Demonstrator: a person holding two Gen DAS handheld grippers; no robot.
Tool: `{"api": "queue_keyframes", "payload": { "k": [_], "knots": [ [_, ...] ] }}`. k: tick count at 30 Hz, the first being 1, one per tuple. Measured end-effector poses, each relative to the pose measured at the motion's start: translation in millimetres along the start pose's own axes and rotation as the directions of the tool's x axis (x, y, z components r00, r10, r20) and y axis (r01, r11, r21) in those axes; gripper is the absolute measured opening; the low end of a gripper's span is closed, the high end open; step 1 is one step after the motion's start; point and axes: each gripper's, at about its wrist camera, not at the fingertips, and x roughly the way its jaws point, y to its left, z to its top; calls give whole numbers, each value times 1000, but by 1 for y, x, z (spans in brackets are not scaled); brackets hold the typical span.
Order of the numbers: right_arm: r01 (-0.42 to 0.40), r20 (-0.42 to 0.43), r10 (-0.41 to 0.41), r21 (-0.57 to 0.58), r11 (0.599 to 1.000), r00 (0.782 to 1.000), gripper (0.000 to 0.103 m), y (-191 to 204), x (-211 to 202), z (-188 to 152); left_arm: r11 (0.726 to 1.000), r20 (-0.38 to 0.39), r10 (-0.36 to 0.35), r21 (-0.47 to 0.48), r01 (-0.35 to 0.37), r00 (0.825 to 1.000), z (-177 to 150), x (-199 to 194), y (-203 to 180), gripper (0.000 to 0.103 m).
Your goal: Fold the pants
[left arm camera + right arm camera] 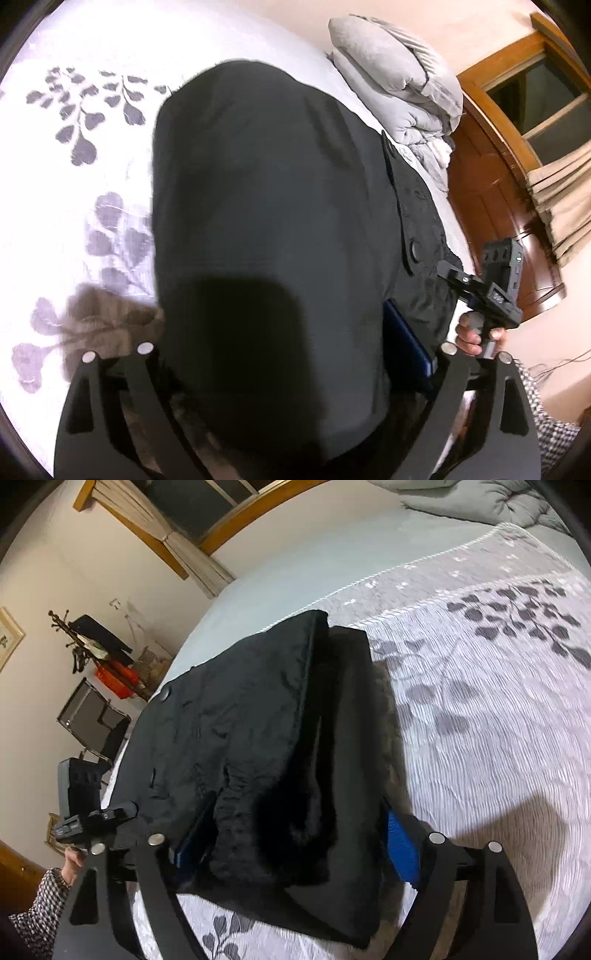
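Observation:
The black pants [266, 206] lie folded in a thick stack on the white bedspread [74, 184] with grey leaf prints. In the left wrist view my left gripper [295, 354] is open and straddles the near end of the pants, a blue pad [410, 339] showing beside the cloth. In the right wrist view the pants [258, 738] show layered folds and a button. My right gripper [295, 840] is open around their near edge, with blue pads [402, 845] at either side. The right gripper's body also shows in the left wrist view [484, 291], hand-held.
A folded grey duvet [399, 81] lies at the far end of the bed. A brown wooden door and window frame [498, 147] and beige curtains stand beyond the bed. In the right wrist view, a chair [92, 720] and clutter stand by the wall.

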Motion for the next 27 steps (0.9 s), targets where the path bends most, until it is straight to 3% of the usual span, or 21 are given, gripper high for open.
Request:
{"api": "queue_keyframes", "payload": {
  "k": [7, 17, 21, 25, 27],
  "knots": [
    [38, 50, -38, 4, 999, 998, 85, 0, -29, -20, 990, 50, 131, 52, -133, 990, -5, -25, -12, 95],
    [146, 114, -145, -5, 989, 983, 85, 23, -88, -57, 951, 130, 300, 34, -306, 945, -35, -82, -33, 95],
    [237, 125, -234, -17, 971, 964, 86, 44, -108, -73, 933, 105, 355, 20, -359, 929, -59, -96, -49, 95],
    [351, 112, -347, -26, 936, 931, 94, 66, -123, -88, 921, 72, 386, 17, -388, 920, -82, -103, -68, 95],
    [365, 115, -360, -30, 930, 926, 95, 77, -131, -96, 913, 69, 404, 29, -406, 912, -92, -108, -82, 95]
  ]
}}
